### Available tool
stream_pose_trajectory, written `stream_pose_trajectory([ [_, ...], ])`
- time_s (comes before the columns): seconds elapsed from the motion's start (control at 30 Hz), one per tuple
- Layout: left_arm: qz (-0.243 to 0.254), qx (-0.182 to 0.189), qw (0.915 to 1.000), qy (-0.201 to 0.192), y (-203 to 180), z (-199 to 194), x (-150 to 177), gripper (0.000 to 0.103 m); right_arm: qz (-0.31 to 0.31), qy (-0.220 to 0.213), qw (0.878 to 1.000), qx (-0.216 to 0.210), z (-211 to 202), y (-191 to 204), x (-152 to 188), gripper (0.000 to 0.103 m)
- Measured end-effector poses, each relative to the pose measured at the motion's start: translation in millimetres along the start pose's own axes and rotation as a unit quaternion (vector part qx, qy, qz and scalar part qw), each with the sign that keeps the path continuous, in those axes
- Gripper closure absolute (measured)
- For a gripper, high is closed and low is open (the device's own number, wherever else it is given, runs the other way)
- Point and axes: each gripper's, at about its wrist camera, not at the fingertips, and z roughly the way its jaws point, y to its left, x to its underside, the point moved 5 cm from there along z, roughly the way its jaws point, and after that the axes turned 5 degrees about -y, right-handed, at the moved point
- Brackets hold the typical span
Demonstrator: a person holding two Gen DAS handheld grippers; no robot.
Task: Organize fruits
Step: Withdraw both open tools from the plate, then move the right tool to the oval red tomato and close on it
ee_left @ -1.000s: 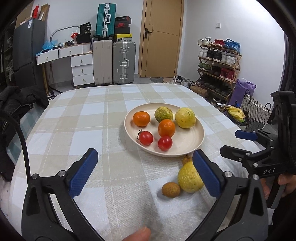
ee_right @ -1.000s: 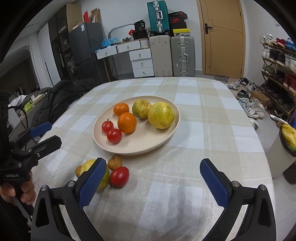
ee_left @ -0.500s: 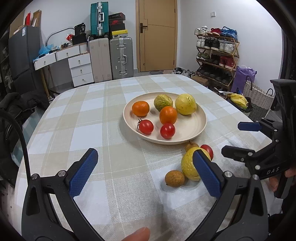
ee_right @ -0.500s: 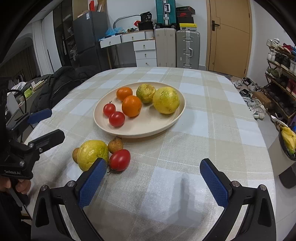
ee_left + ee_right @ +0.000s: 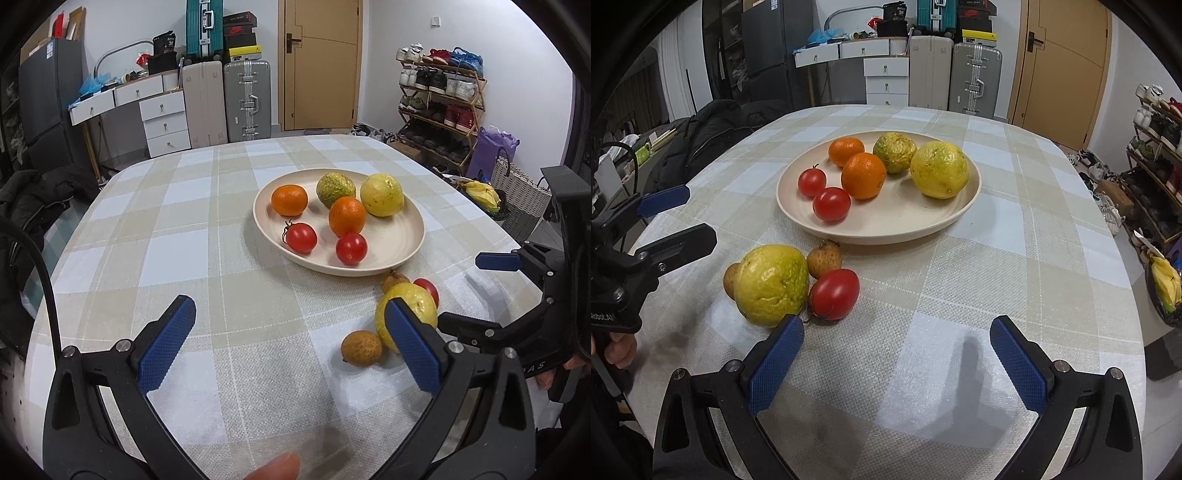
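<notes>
Both grippers, left (image 5: 288,347) and right (image 5: 897,360), closed in on the loose tomato (image 5: 834,294), jaws spread wide, empty; pickup looked imminent.

Both views bright, evenly lit by cool indoor light from above; no strong glare. Shadows soft: a faint one under the plate (image 5: 971,192) rim, a dim grey patch on the tablecloth (image 5: 960,266) between the right gripper (image 5: 897,358) fingers. Strong fisheye bending: door (image 5: 319,66) and shelves (image 5: 439,107) curve, and black vignette fills all corners. Fruit in the centre sharp. A fingertip (image 5: 275,467) at the bottom edge of the left view is blurred, with a smear on the cloth beside it. Background slightly soft.
</notes>
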Motion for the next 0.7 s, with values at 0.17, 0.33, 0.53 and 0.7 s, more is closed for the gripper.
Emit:
stream_pose_trajectory([
  [0.17, -0.003, -0.005, 1.0000, 0.000, 2, 3, 1, 0.001, -0.005, 0.018, 1.000, 0.011, 8, 4, 2, 0.000],
  [0.33, -0.005, -0.005, 1.0000, -0.001, 3, 3, 0, 0.001, -0.014, 0.028, 0.999, 0.014, 12, 10, 4, 0.000],
  [0.53, -0.003, -0.005, 1.0000, 0.002, 3, 3, 0, 0.001, -0.001, 0.033, 0.999, 0.021, 17, 11, 1, 0.000],
  [0.7, 0.001, -0.004, 1.0000, 0.006, 0, 3, 2, 0.001, 0.017, 0.033, 0.999, 0.036, 20, 2, -1, 0.000],
])
